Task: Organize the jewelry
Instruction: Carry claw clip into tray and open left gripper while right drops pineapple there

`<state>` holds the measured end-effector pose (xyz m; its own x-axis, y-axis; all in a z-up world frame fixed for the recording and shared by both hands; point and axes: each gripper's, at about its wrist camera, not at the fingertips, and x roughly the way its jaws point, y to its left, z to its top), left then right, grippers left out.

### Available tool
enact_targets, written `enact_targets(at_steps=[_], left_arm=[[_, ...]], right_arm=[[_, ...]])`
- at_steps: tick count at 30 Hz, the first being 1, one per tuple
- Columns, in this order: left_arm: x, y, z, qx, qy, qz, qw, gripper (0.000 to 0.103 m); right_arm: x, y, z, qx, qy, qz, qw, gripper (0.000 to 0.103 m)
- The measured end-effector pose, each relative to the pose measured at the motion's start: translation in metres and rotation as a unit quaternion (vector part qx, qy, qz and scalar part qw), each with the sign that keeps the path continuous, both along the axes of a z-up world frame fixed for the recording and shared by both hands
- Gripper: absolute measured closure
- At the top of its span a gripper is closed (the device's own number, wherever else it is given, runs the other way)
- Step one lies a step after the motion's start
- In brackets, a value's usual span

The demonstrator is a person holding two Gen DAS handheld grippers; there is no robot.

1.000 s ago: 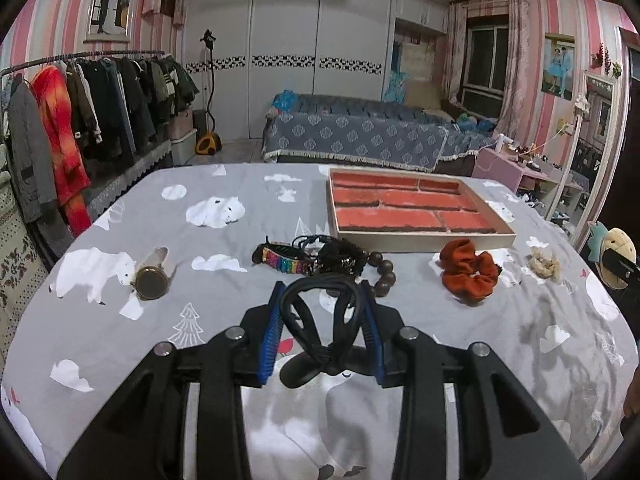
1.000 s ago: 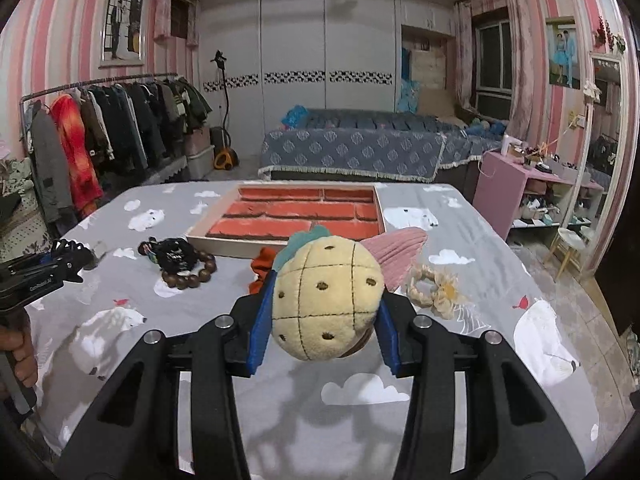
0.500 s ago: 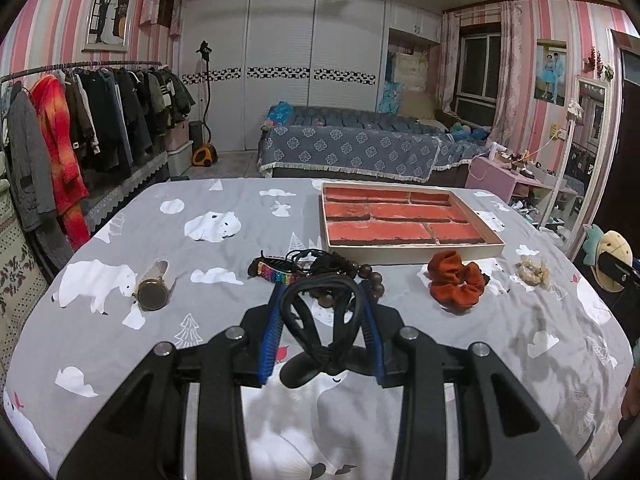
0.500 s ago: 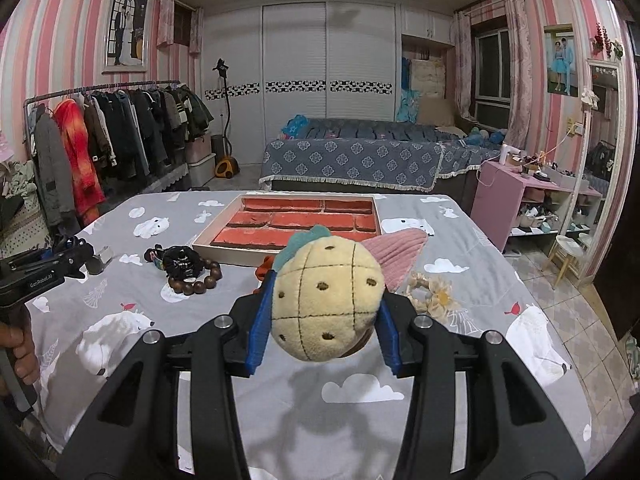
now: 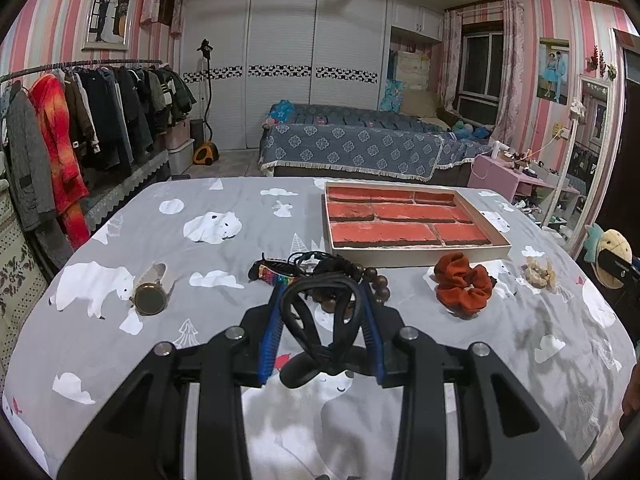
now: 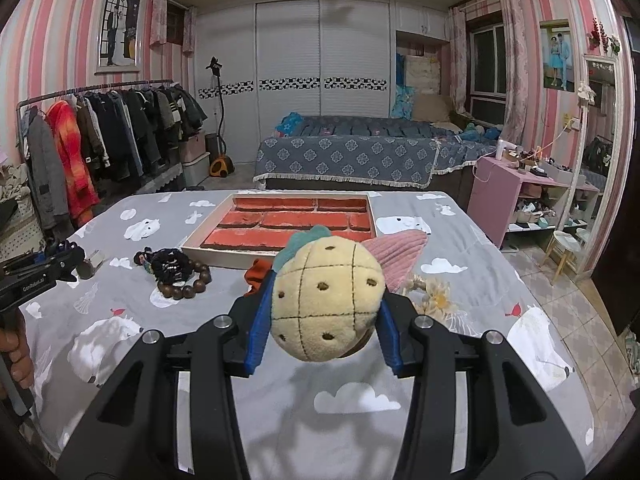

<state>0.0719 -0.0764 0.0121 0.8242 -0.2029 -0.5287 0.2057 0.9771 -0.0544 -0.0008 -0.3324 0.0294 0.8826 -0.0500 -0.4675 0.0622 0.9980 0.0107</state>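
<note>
My left gripper [image 5: 322, 312] is shut on a black hair band [image 5: 320, 320], a loop pinched between the blue pads above the grey cloth. The right gripper [image 6: 326, 320] is shut on a yellow plush pineapple ornament [image 6: 326, 300] with a teal leaf and a pink fin. At the back stands the brick-patterned tray [image 5: 420, 254], also seen as the tray [image 6: 224, 258] in the right wrist view. In front of it lie a rainbow bracelet [image 5: 276, 270], a wooden bead bracelet [image 6: 188, 284], an orange scrunchie [image 5: 463, 284] and a beige flower tie [image 5: 540, 272].
A round watch [image 5: 150, 298] lies on the cloth at the left. The left gripper [image 6: 60, 258] and a hand [image 6: 16, 352] show at the left edge of the right wrist view. A bed, a clothes rack and a pink side table stand beyond the table.
Both grippers keep their hold. The scene shifts only slightly in each view.
</note>
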Motion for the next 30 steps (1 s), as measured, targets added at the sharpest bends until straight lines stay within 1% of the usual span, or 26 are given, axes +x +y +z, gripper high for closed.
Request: enact_targets(at_steps=[3, 5, 7, 10, 11, 13, 15, 17, 21, 23, 26, 27, 30], left_arm=[[0.011, -0.004, 0.003, 0.0, -0.002, -0.008, 1.0, 0.067], [0.02, -0.008, 0.008, 0.0, -0.011, -0.013, 0.9999, 0.067], [0.03, -0.012, 0.013, -0.002, -0.018, -0.017, 0.9997, 0.067], [0.048, -0.021, 0.018, 0.003, -0.031, -0.022, 0.9993, 0.067], [0.057, -0.025, 0.018, 0.002, -0.03, -0.027, 0.9992, 0.067], [0.083, -0.034, 0.017, -0.012, -0.016, -0.041, 0.9989, 0.067], [0.105, -0.046, 0.015, -0.003, -0.022, -0.043, 0.9988, 0.067], [0.125, -0.056, 0.011, -0.003, -0.02, -0.046, 0.9987, 0.067], [0.162, -0.074, -0.001, -0.005, -0.01, -0.052, 0.9986, 0.067], [0.178, -0.08, -0.009, -0.007, -0.006, -0.05, 0.9987, 0.067], [0.206, -0.091, -0.028, -0.008, 0.017, -0.05, 0.9986, 0.067], [0.218, -0.095, -0.038, -0.006, 0.032, -0.05, 0.9982, 0.067], [0.236, -0.102, -0.056, -0.006, 0.053, -0.051, 0.9973, 0.067]], right_arm=[[0.008, -0.001, 0.001, -0.005, -0.003, 0.0, 1.0, 0.057], [0.017, -0.004, 0.004, -0.009, -0.008, 0.0, 1.0, 0.057], [0.03, -0.007, 0.009, -0.011, -0.016, 0.001, 1.0, 0.057], [0.051, -0.011, 0.013, -0.011, -0.021, 0.006, 1.0, 0.057], [0.06, -0.013, 0.015, -0.011, -0.021, 0.008, 1.0, 0.057], [0.08, -0.015, 0.016, -0.015, -0.022, 0.011, 1.0, 0.057], [0.098, -0.015, 0.015, -0.018, -0.021, 0.013, 1.0, 0.057], [0.122, -0.017, 0.011, -0.016, -0.015, 0.018, 1.0, 0.057], [0.17, -0.019, -0.005, -0.005, -0.006, 0.038, 0.999, 0.057], [0.197, -0.019, -0.017, -0.005, 0.011, 0.041, 0.999, 0.057], [0.231, -0.019, -0.036, -0.008, 0.033, 0.044, 0.998, 0.056], [0.244, -0.019, -0.043, -0.006, 0.043, 0.045, 0.998, 0.056], [0.268, -0.019, -0.062, -0.009, 0.068, 0.043, 0.997, 0.056]])
